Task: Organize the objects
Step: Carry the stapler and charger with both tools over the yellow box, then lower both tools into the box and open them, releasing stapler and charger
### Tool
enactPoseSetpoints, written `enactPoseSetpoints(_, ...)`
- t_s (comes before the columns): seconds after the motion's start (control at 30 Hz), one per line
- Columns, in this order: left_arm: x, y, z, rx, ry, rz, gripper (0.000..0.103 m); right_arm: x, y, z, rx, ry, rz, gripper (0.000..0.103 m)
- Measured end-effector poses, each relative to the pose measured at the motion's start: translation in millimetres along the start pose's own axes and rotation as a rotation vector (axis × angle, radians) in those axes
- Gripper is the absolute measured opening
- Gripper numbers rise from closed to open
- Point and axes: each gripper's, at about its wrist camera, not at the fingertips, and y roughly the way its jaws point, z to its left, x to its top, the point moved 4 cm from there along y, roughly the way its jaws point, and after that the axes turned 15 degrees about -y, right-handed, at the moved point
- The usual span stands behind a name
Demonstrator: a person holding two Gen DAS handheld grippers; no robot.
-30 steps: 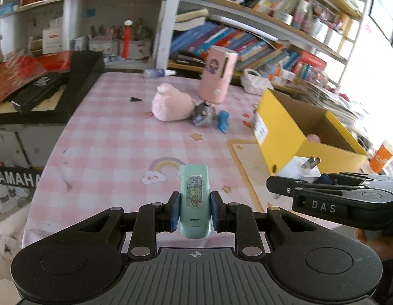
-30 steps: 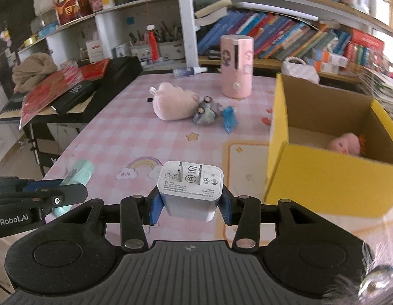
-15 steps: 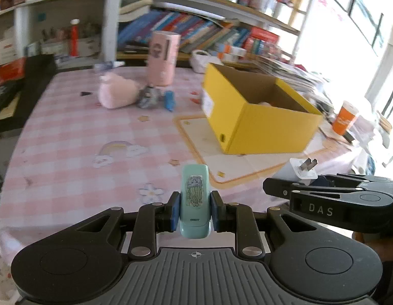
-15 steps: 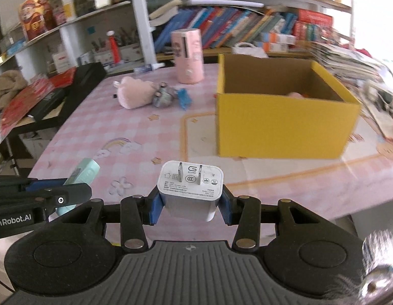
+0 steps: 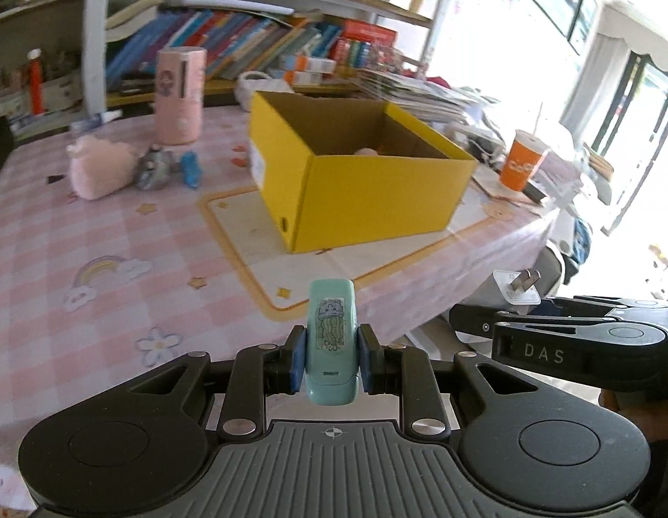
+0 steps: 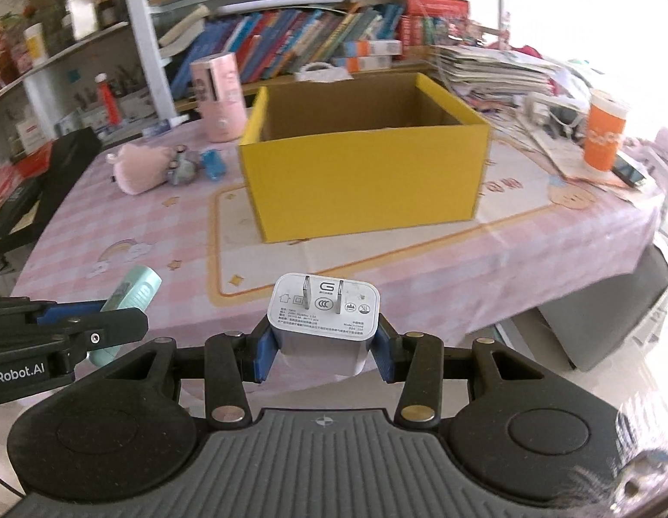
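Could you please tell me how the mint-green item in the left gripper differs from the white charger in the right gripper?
The mint-green plastic case with a jellyfish sticker is narrow and rounded; the white two-prong wall charger is broad and blocky. The case bears a drawing, the charger printed markings and metal prongs. Both are clamped upright, one in the left gripper, one in the right gripper, short of the yellow cardboard box.

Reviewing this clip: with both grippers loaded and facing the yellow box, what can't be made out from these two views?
- Yellow box contents: right wrist view, the near wall hides the floor; left wrist view shows only a pink sliver over the rim.
- Small print on the white charger: too small.
- Grey toy beside the pink plush: blurred, identity unclear.
- Shelf book titles: blurred.
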Motion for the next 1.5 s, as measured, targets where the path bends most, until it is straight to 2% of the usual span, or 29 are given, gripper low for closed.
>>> enactPoseSetpoints(0.33, 7.2, 21.8, -21.7, -0.035, 0.045, 0.029, 0.023, -6.2, 5.3, -31.6, -0.053, 0.069, 0.031, 0.042)
enactPoseSetpoints(0.73, 25.3, 50.9, -42.5, -0.05, 0.058, 0.036, 0.023, 8.3, 22.7, -63.6, -0.071, 0.074, 0.039, 0.042)
enactPoseSetpoints(0.87, 36.0, 58.9, -49.9, -0.048, 0.065, 0.009, 0.023, 18.5, 30.0, -76.3, -0.073, 0.068, 0.032, 0.042)
enactPoseSetpoints(1.03, 56.7, 68.6, -63.2, -0.044, 0.075, -0.048, 0.023, 41.2, 38.1, -94.4, -0.077, 0.031, -0.014, 0.042)
enactPoseSetpoints(1.33, 109.4, 94.0, -78.2, -0.011, 0.035, -0.159, 0.023, 106.7, 53.5, -126.5, -0.066, -0.071, -0.164, 0.042)
enactPoseSetpoints(1.5, 128.7, 115.2, -82.7, 0.033, 0.023, -0.178, 0.023, 140.5, 68.3, -141.1, -0.032, -0.102, -0.228, 0.042)
